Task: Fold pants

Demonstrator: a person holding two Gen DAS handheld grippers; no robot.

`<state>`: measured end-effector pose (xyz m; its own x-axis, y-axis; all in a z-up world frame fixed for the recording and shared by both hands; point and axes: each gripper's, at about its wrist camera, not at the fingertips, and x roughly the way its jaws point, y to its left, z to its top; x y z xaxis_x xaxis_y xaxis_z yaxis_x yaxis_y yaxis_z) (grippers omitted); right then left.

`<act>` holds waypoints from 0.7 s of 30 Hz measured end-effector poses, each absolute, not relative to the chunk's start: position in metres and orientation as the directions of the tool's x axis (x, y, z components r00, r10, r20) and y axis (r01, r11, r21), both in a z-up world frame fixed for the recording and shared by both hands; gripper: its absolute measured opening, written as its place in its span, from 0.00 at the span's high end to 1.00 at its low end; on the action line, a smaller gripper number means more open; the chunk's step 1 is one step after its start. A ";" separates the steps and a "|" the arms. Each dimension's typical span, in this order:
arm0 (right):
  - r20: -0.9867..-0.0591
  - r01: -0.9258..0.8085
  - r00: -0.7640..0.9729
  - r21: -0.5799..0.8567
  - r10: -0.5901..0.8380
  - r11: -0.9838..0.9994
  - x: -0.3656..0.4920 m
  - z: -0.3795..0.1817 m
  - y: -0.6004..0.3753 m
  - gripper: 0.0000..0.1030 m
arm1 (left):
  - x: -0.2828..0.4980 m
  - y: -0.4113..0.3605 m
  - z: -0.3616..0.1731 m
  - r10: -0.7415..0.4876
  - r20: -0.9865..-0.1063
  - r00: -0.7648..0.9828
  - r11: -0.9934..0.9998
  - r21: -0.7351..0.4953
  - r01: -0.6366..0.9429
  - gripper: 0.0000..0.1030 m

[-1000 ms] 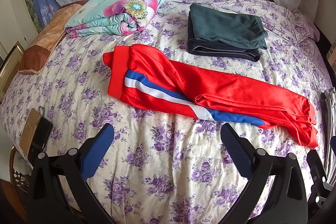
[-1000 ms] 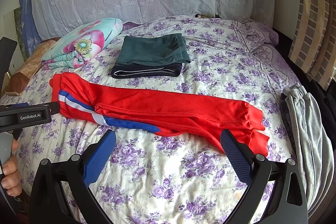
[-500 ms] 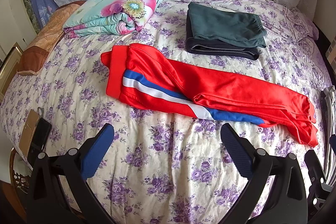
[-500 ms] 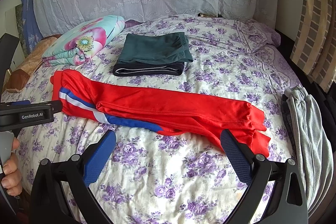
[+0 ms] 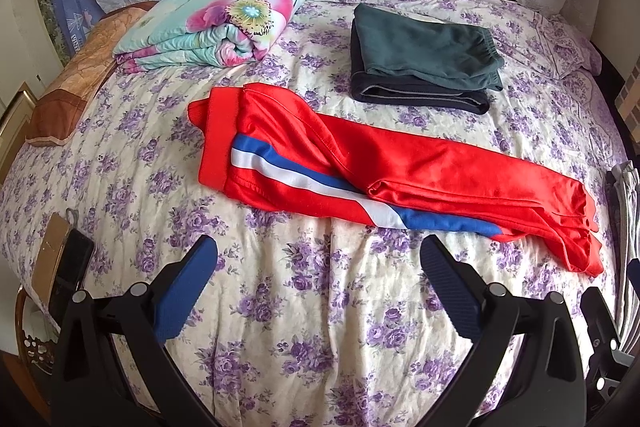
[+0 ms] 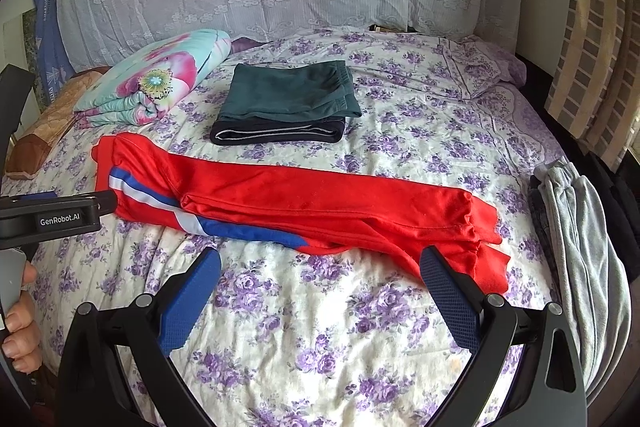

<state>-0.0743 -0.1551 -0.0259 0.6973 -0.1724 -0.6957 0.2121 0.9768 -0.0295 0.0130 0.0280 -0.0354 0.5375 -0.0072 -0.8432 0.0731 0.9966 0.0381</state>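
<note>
Red pants with a blue and white side stripe lie lengthwise on the floral bed, folded leg over leg, waistband to the left and cuffs to the right. My left gripper hovers open over the bedspread just in front of the pants' middle, holding nothing. In the right wrist view my right gripper is open and empty too, its right fingertip close to the cuffs. The left gripper's body and a person's hand show at that view's left edge.
A folded green and black clothes stack lies behind the pants. A rolled floral quilt sits at the back left, grey clothes at the bed's right edge, a phone at the left edge.
Both views have crept slightly forward and lower toward the pants. The pants have not moved and both grippers stay open.
</note>
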 end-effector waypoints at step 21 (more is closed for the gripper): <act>-0.718 0.362 0.631 -0.063 -0.294 0.930 -0.096 -0.029 -0.106 0.03 | 0.015 0.078 -0.043 -0.065 -0.859 0.508 0.985 0.027 0.172 0.04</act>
